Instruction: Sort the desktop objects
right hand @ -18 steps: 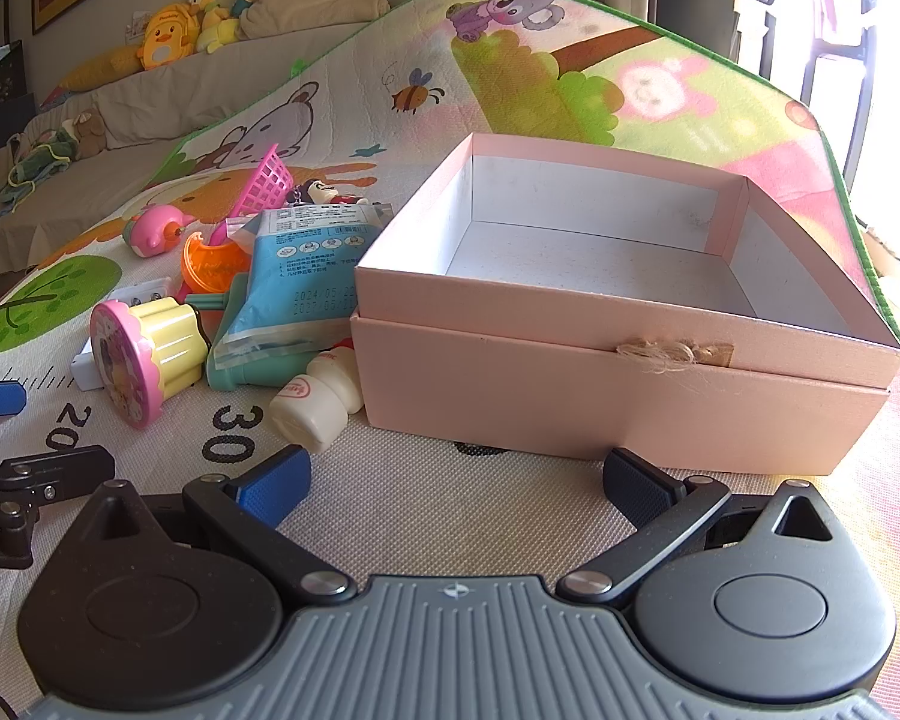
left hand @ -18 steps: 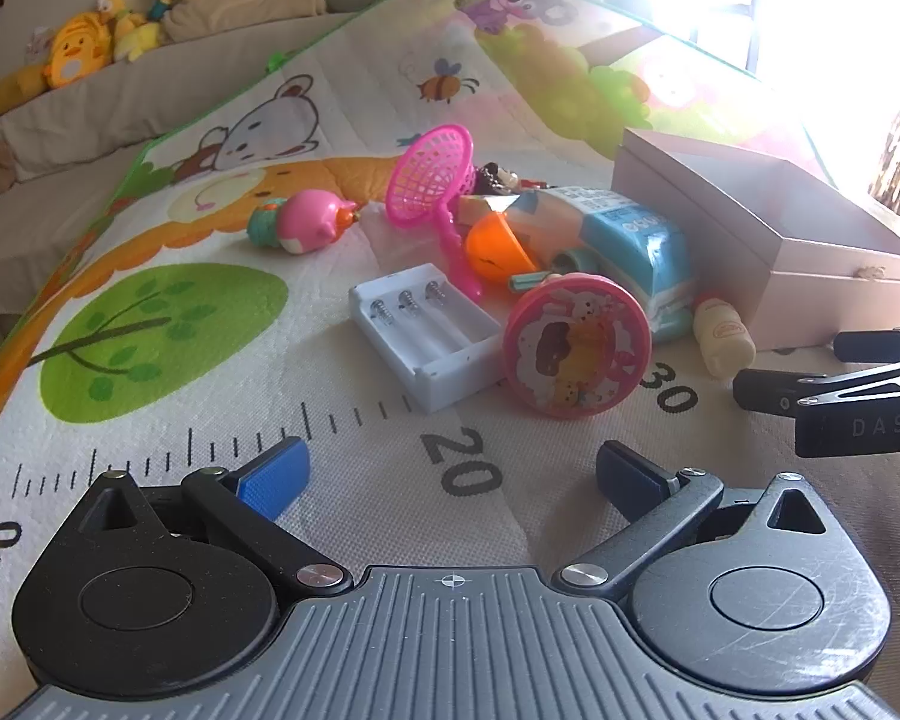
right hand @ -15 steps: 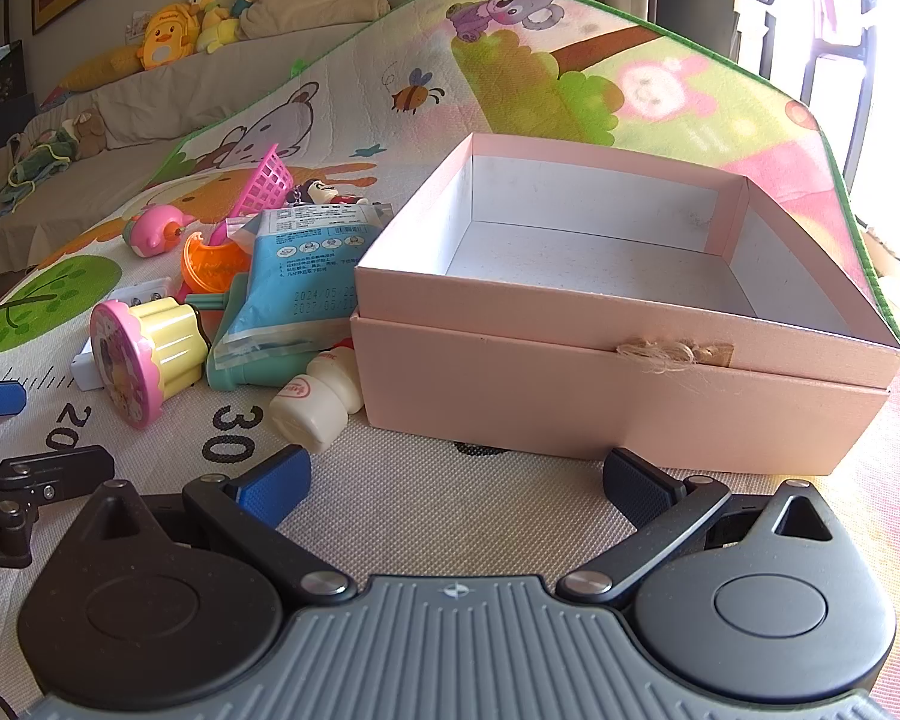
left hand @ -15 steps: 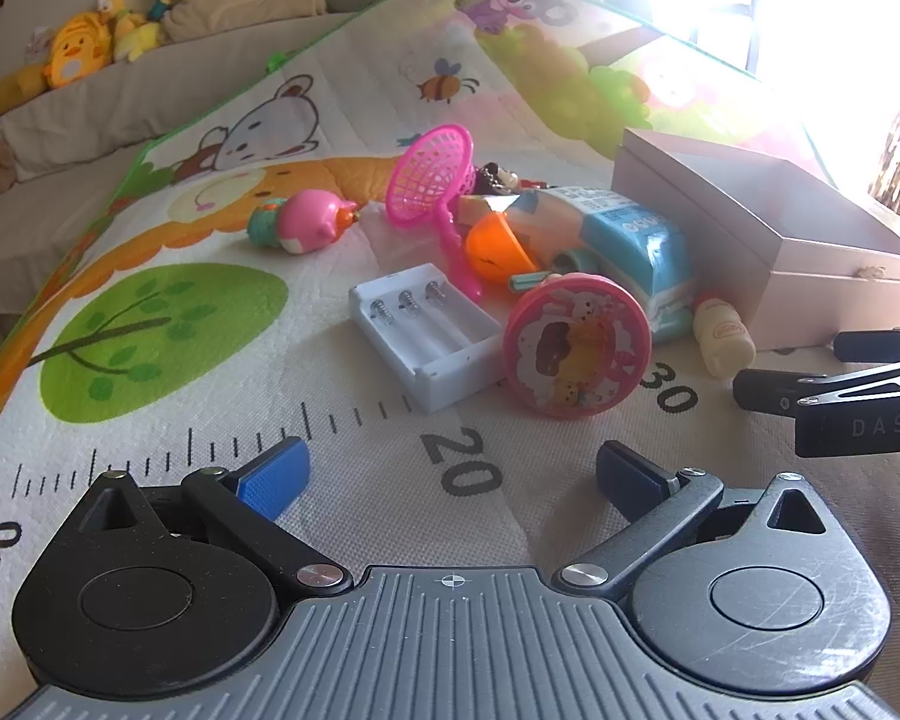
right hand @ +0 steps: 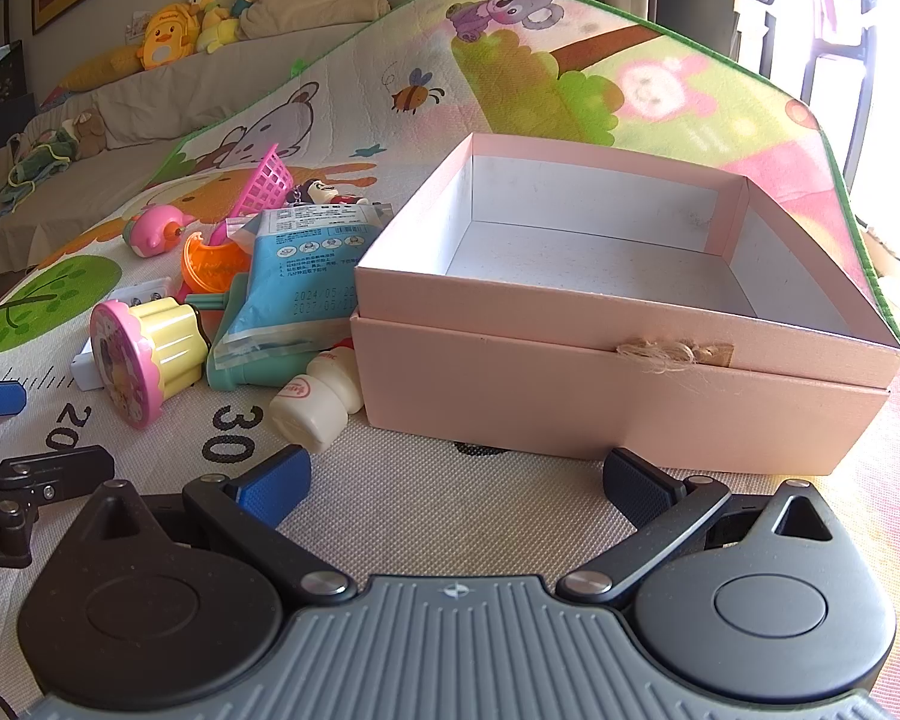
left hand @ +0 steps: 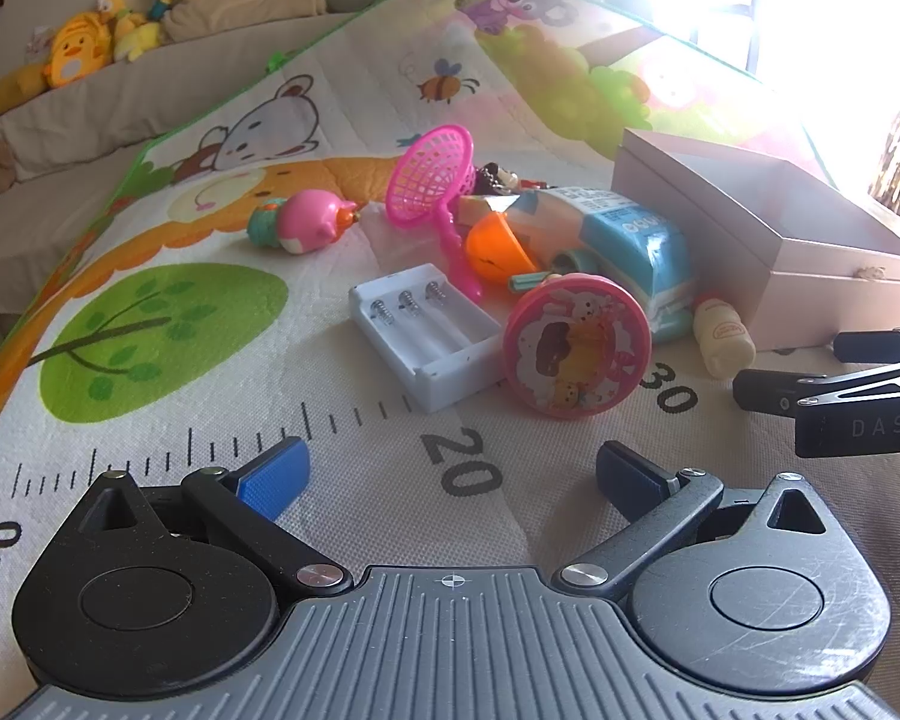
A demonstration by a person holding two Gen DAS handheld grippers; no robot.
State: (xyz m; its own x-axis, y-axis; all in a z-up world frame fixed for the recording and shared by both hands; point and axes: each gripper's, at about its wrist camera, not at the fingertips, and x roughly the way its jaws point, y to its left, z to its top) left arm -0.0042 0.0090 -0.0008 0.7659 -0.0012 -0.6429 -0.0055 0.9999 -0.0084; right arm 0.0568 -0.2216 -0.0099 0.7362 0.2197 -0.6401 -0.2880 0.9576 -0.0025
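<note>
Still motionless since a moment ago, the left gripper [left hand: 450, 474] and right gripper [right hand: 453, 483] sit spread and empty; ahead of the left lies a round pink cartoon-lidded toy [left hand: 576, 345], ahead of the right an empty pink cardboard box [right hand: 624, 384]: sorting not begun.

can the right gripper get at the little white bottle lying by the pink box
Probably yes: the right hand-held gripper is open and empty, and only bare mat separates it from the white bottle, which lies against the pink box.

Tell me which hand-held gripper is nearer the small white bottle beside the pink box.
Right. The right hand-held gripper sits just before the small white bottle; the left hand-held gripper is farther off, facing the battery holder.
</note>
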